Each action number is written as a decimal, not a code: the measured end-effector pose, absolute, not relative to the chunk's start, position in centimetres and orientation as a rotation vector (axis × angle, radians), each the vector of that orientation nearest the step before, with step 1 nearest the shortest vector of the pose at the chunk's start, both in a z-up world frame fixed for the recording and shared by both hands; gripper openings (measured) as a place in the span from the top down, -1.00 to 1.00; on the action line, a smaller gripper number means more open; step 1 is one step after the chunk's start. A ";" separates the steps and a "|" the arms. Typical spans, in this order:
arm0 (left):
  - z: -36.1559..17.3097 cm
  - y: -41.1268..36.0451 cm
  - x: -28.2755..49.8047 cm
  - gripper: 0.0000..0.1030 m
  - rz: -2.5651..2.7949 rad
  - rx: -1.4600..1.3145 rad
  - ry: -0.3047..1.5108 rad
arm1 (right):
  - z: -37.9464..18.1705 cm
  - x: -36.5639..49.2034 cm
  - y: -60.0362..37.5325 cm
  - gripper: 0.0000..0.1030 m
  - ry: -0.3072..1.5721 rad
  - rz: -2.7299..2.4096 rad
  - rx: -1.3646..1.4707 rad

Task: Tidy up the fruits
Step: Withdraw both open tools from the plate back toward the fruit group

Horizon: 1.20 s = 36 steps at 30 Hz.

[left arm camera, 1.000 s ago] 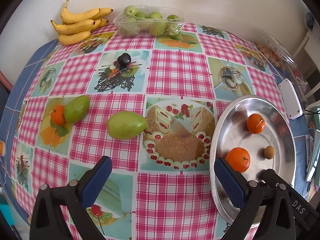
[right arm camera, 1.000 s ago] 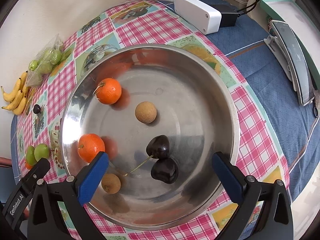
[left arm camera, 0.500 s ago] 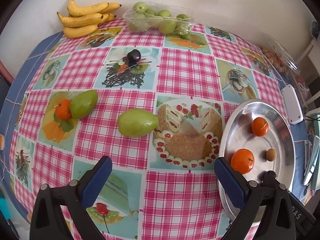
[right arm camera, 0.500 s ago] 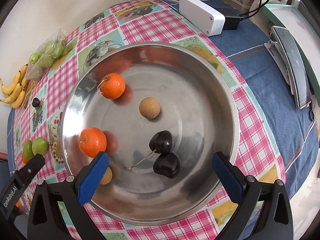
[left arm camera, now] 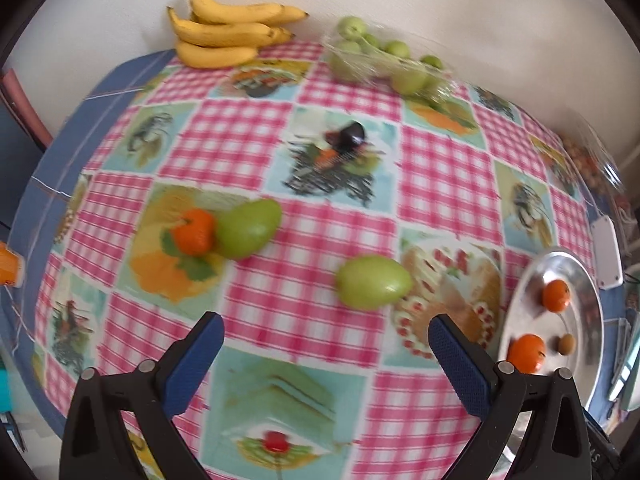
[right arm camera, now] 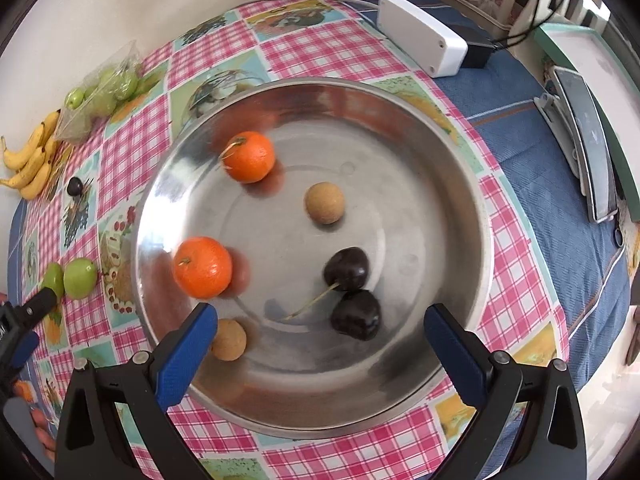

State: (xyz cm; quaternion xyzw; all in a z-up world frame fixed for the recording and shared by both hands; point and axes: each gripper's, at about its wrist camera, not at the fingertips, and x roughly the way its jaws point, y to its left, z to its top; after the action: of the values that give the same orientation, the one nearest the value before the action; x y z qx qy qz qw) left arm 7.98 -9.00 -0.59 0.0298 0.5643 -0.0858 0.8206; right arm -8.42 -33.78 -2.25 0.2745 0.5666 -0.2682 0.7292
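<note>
Tongs (right arm camera: 320, 344) agape above metal bowl (right arm camera: 460, 184)

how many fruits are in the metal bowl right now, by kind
oranges: 2
dark cherries: 2
small tan round fruits: 2
total in the metal bowl: 6
</note>
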 end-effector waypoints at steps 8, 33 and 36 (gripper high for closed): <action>0.2 -5.8 9.5 -1.00 -0.147 0.043 1.180 | -1.5 -6.8 -31.0 -0.99 1.252 -0.548 0.546; 0.6 5.2 13.0 -1.00 -0.007 -0.092 1.180 | -0.8 1.7 -18.2 -0.99 1.224 -0.314 0.342; 0.5 5.7 13.3 -1.00 0.000 -0.089 1.179 | -0.8 2.3 -17.2 -0.99 1.209 -0.294 0.337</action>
State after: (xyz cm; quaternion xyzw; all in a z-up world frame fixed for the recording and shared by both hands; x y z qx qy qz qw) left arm 13.32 5.74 0.53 -0.0420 0.5560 -0.0001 0.8301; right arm 2.31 -17.16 -0.82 0.1572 0.5633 -0.1372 0.7994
